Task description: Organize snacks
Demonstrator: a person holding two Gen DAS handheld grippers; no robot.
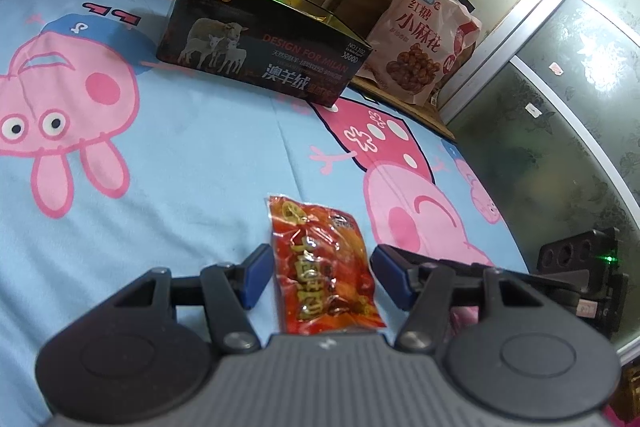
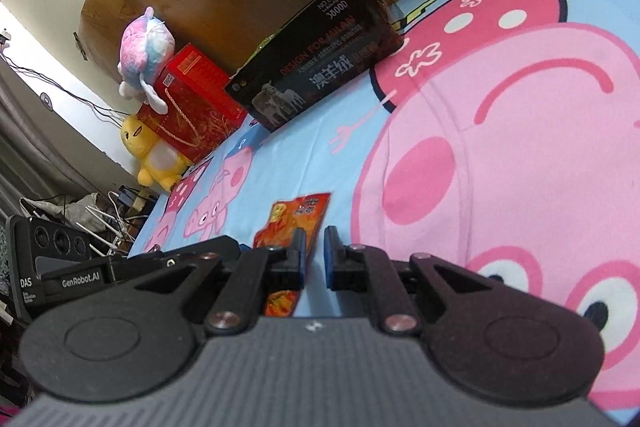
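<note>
The red snack packet point(image 1: 324, 267) lies flat on the cartoon-pig bed sheet point(image 1: 180, 167), between the left gripper point(image 1: 318, 277)'s parted jaws, untouched. The right gripper point(image 2: 316, 255) is beside it, jaws together on nothing. Beyond stand an open dark box point(image 1: 264, 39) and a pink snack bag point(image 1: 424, 35); nothing lies between.

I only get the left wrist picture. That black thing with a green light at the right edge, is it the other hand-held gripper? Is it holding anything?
Observer: It appears to be. The right hand-held gripper is shut, and only blue bedsheet shows in the slit between its fingers, so it holds nothing.
Operator: And the red box in my top corner, is anything by it?
Observer: A yellow plush toy sits against the red box.
Operator: Only that?
Observer: A pink-and-blue plush toy perches on the box's top.
</note>
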